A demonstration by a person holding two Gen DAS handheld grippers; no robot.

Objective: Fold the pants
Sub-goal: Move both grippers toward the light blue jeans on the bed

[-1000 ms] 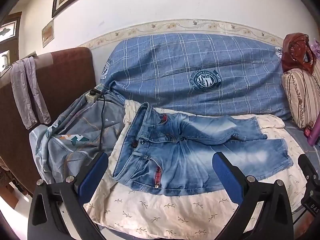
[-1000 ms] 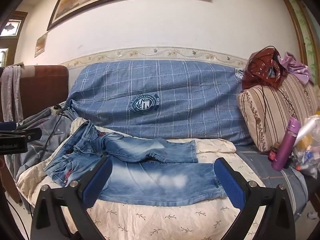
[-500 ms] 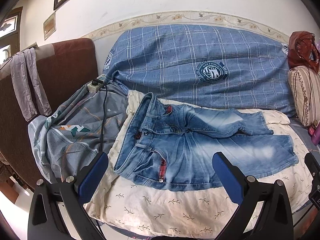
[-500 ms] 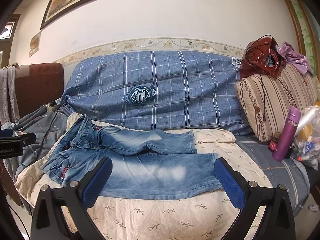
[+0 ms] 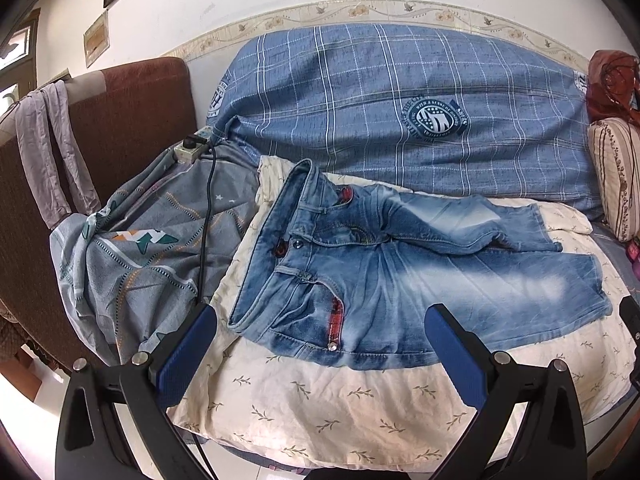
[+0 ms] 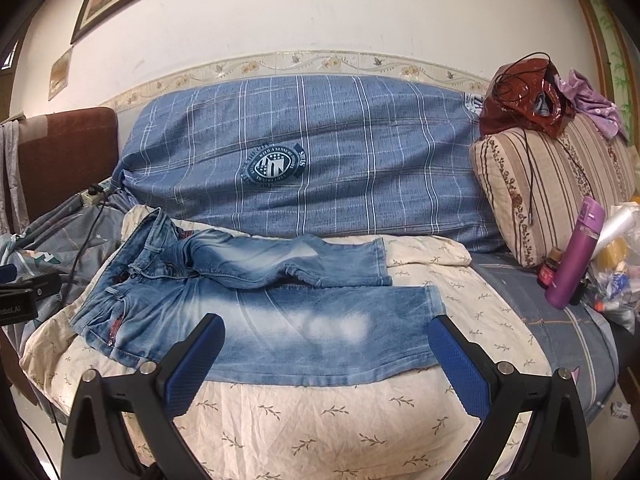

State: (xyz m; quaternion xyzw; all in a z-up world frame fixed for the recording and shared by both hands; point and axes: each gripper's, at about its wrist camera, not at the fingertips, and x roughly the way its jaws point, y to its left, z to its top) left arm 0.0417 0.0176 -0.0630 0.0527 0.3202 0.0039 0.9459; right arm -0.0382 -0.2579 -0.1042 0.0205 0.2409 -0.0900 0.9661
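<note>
Faded denim pants are lying flat on a cream leaf-print sheet, waistband pointing to nine o'clock. The left gripper and right gripper are hovering at six o'clock, ribbed blue pads spread wide, gripping nothing.

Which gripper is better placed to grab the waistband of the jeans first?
Probably left: the left gripper, open, faces the waistband of the jeans. The right gripper, also open, sits over the near leg.
</note>
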